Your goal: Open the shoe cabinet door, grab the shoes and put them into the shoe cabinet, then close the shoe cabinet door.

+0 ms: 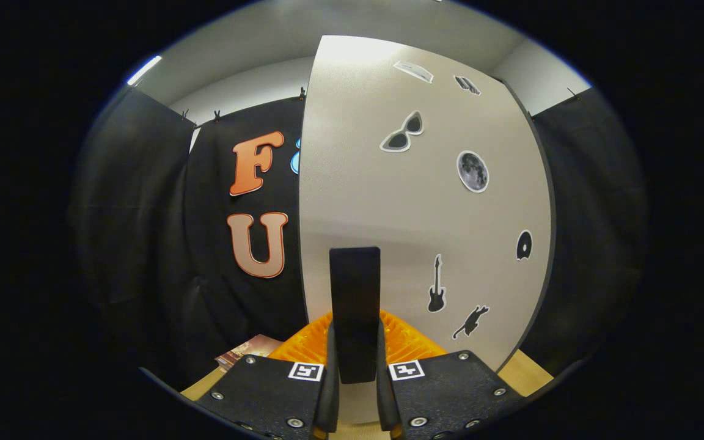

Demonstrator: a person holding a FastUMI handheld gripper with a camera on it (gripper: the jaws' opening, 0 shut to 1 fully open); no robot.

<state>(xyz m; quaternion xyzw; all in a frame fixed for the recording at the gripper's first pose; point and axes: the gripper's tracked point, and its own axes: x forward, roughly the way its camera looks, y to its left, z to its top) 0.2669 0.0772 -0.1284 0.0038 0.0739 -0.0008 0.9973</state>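
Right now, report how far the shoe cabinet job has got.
Nothing looks finished. In hand: the gripper is shut on the dark upright handle of the sticker-covered cabinet door; whether this opens or closes it cannot be told. No shoes seen placed, so treat loading and closing as left.

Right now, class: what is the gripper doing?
Gripper: shut on the dark handle of the cabinet door, both fingers pressing its sides.

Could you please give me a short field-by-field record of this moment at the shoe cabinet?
tool: shut on the dark handle, one finger on each side
cabinet door: pale panel just beyond the fingers, carrying stickers
stickers: sunglasses, moon, guitar
orange item: ribbed, behind the handle
shoes: cannot tell
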